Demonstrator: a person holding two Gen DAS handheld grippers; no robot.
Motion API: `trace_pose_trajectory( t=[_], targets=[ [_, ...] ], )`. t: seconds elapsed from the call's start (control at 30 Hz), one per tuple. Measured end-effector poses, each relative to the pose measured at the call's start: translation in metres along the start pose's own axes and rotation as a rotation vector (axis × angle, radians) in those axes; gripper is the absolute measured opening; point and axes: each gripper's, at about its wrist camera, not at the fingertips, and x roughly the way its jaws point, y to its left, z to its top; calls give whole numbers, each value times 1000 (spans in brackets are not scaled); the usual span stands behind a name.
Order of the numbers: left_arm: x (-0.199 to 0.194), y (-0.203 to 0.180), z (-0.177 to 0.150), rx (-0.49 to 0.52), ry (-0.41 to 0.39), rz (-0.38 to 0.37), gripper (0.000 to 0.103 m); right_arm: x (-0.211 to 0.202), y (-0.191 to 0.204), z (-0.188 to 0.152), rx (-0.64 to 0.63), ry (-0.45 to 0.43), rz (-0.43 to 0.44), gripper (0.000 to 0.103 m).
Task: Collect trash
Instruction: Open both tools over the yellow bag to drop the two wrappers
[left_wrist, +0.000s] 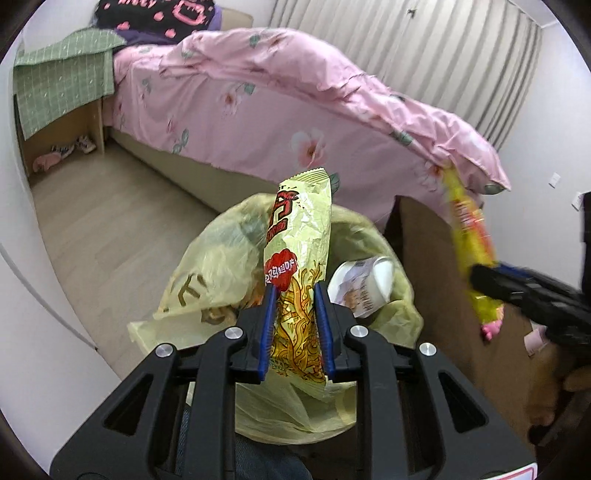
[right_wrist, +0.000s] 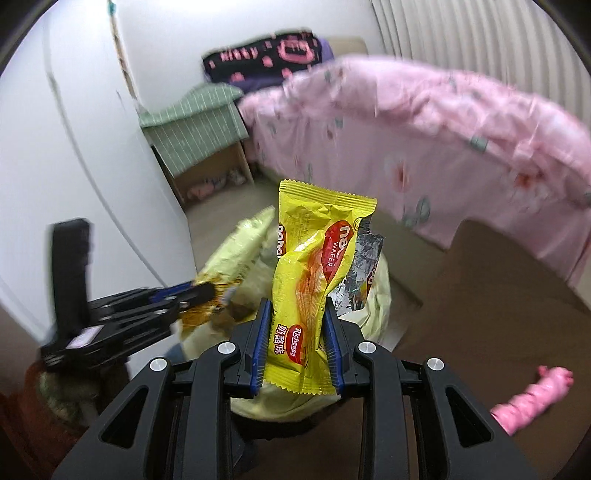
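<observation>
Left wrist view: left claw (left_wrist: 295, 325) clamped on a pale snack wrapper (left_wrist: 299, 258), yellow trash bag (left_wrist: 207, 273) just beyond it. Right claw (right_wrist: 297, 332) is clamped on a yellow wafer wrapper (right_wrist: 310, 266).

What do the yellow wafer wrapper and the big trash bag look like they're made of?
Wafer wrapper: glossy printed plastic film, likely metallised; the torn flap shows a crinkled silver inside. Trash bag: thin, pale yellow, semi-translucent plastic; it sags in soft folds and dark contents show through.
</observation>
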Motion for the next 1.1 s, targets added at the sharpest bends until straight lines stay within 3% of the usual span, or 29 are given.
trace_pose_trajectory(
  t=[0.17,0.33,0.67,0.83,0.93,1.0,1.1],
  targets=[
    [19,9,-2,-50,13,34,20,73,-14,8,-17,165,4,26],
    [33,6,-2,-50,28,32,20,104,-21,9,-6,235,23,26],
    [44,8,-4,-60,53,31,22,77,-19,1,-11,154,44,29],
    [37,7,-3,-60,50,33,24,66,-21,-1,24,107,54,43],
    [31,5,-1,-58,50,30,31,57,-23,-2,54,78,62,50],
    [24,4,2,-61,41,27,45,47,-22,-4,64,46,64,50],
    [17,2,7,-63,42,16,58,36,-20,-6,71,27,59,50]
  ],
)
